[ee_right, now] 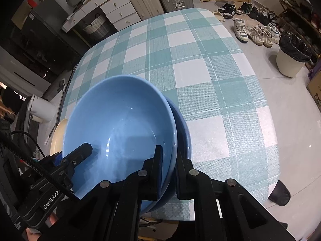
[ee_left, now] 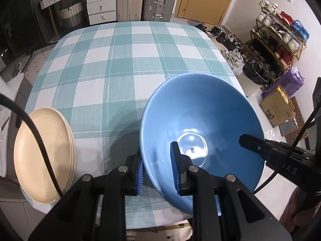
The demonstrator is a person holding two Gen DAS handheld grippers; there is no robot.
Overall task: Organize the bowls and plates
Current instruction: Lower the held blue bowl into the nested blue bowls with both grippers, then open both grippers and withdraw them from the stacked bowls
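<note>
Two blue bowls sit nested near the front edge of the checked table (ee_left: 120,60). The upper bowl (ee_right: 120,120) lies inside the lower bowl (ee_right: 183,136), slightly off centre. My right gripper (ee_right: 169,152) is shut on the bowls' right rim, one finger inside and one outside. My left gripper (ee_left: 157,154) clamps the left rim of the blue bowl (ee_left: 200,110) between its blue pads (ee_left: 174,166). The right gripper's finger (ee_left: 248,140) reaches in from the opposite side. Only the upper bowl shows in the left wrist view. A stack of cream plates (ee_left: 44,154) lies to the left.
A black cable (ee_left: 38,136) crosses above the cream plates (ee_right: 58,136). On the floor to the right are a shoe rack (ee_left: 280,40), a lined bin (ee_right: 291,56), shoes (ee_right: 254,32) and a cardboard box (ee_left: 278,108). White drawers (ee_left: 101,6) stand beyond the table's far edge.
</note>
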